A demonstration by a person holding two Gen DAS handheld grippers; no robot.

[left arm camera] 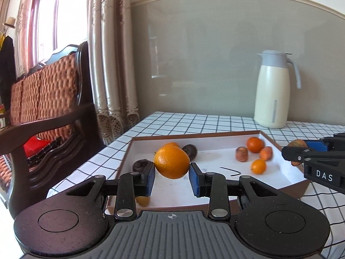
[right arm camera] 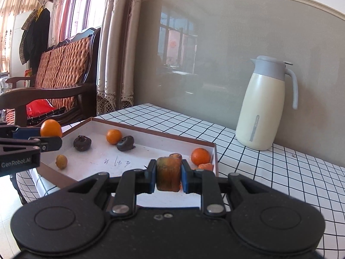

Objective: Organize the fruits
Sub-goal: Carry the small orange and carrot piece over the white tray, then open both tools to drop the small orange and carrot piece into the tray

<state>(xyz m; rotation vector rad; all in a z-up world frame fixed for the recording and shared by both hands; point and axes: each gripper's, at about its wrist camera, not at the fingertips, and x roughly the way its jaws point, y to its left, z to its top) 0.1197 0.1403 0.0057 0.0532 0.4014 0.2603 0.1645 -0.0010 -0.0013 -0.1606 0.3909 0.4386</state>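
Note:
My left gripper [left arm camera: 172, 178] is shut on a large orange [left arm camera: 171, 161] and holds it above the white tray [left arm camera: 215, 144]; it also shows in the right wrist view [right arm camera: 51, 128]. My right gripper [right arm camera: 168, 176] is shut on a carrot chunk [right arm camera: 168, 176] above the tray's right end [right arm camera: 151, 130]. In the tray lie small oranges [left arm camera: 255, 144], carrot pieces [left arm camera: 242, 153], a kumquat [left arm camera: 258, 166] and two dark round fruits [right arm camera: 82, 143].
A cream thermos jug [left arm camera: 272, 90] stands at the back right of the checked tablecloth [left arm camera: 194, 120]. A wooden armchair [left arm camera: 43, 112] with orange cushions stands left of the table, by curtains and a window.

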